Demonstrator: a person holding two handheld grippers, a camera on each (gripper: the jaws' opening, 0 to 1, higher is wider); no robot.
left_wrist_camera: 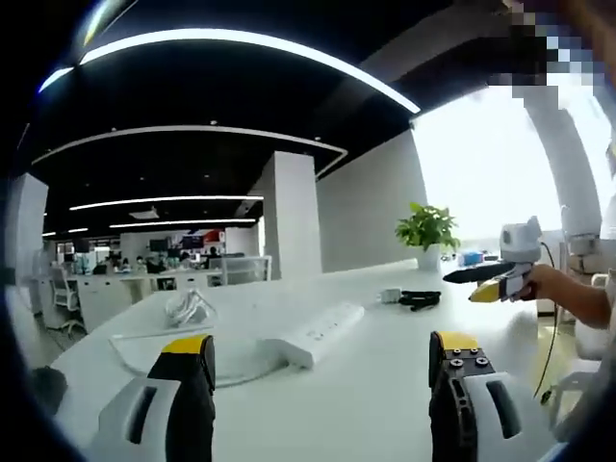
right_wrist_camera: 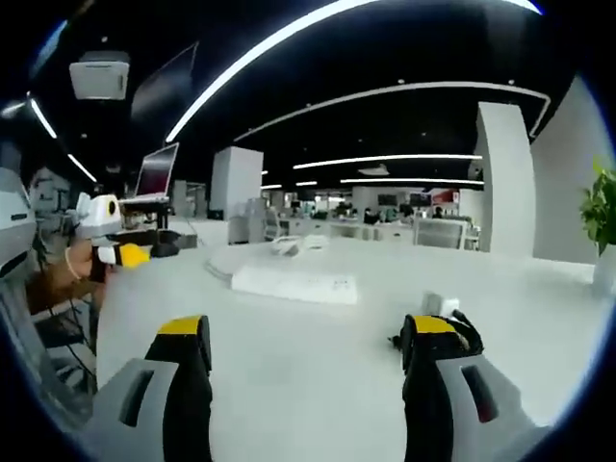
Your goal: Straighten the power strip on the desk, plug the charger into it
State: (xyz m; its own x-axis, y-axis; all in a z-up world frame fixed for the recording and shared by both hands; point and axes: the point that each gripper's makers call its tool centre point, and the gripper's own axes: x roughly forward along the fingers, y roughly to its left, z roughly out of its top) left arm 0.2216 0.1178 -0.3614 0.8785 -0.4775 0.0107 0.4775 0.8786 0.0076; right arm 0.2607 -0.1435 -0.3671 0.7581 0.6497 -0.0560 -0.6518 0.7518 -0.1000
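Ahead of the left gripper [left_wrist_camera: 322, 371]: jaws wide apart, nothing between them; the power strip [left_wrist_camera: 320, 333] lies on the desk [left_wrist_camera: 385, 404] just beyond the tips, between the two jaws and a little toward the left one.
Strip axis: long axis runs aslant, near end toward the left jaw, far end away to the right; its white cord [left_wrist_camera: 188, 310] loops off to the left.
Ahead of the right gripper [right_wrist_camera: 303, 361]: jaws equally spread and empty; the charger [right_wrist_camera: 440, 306] with its dark cable sits just past the right jaw.
Step in hand: approach, I judge; strip not yet straightened, charger unplugged.
Next move: probably close on the strip's ends and turn it square.
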